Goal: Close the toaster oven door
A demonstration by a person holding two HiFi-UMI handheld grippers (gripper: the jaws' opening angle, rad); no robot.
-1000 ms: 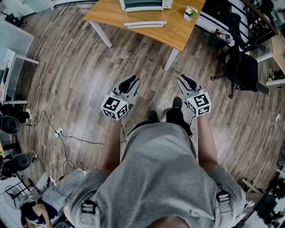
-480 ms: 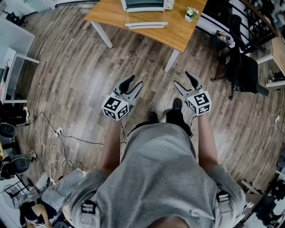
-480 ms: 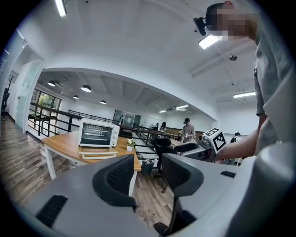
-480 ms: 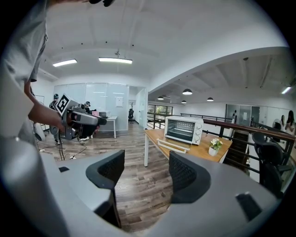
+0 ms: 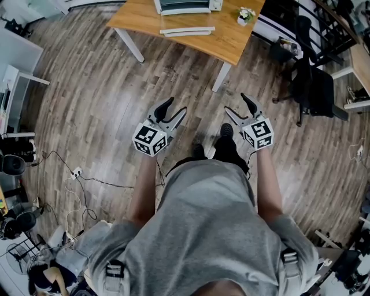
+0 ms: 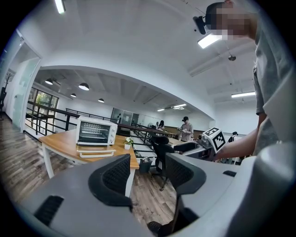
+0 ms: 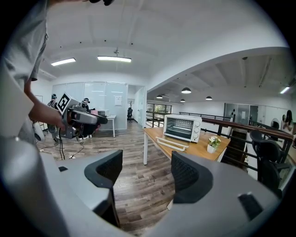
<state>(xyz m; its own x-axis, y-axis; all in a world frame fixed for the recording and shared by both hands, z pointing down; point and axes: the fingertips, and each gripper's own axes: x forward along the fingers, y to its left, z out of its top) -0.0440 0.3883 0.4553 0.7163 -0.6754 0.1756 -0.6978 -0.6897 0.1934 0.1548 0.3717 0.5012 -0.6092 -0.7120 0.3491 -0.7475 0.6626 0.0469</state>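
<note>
The head camera is looking steeply down from above the person's grey shirt (image 5: 202, 231) onto the wood floor (image 5: 104, 87), taking in the left gripper (image 5: 175, 107) and right gripper (image 5: 237, 104) close below, and the wooden table (image 5: 231, 40) with its toaster oven (image 5: 185, 6) far off at the top edge. The left gripper view and right gripper view are each riding low and looking out level along their own opening, empty jaws. Both are catching that same distant table and toaster oven from opposite flanks, each also framing the other gripper off to one side.
</note>
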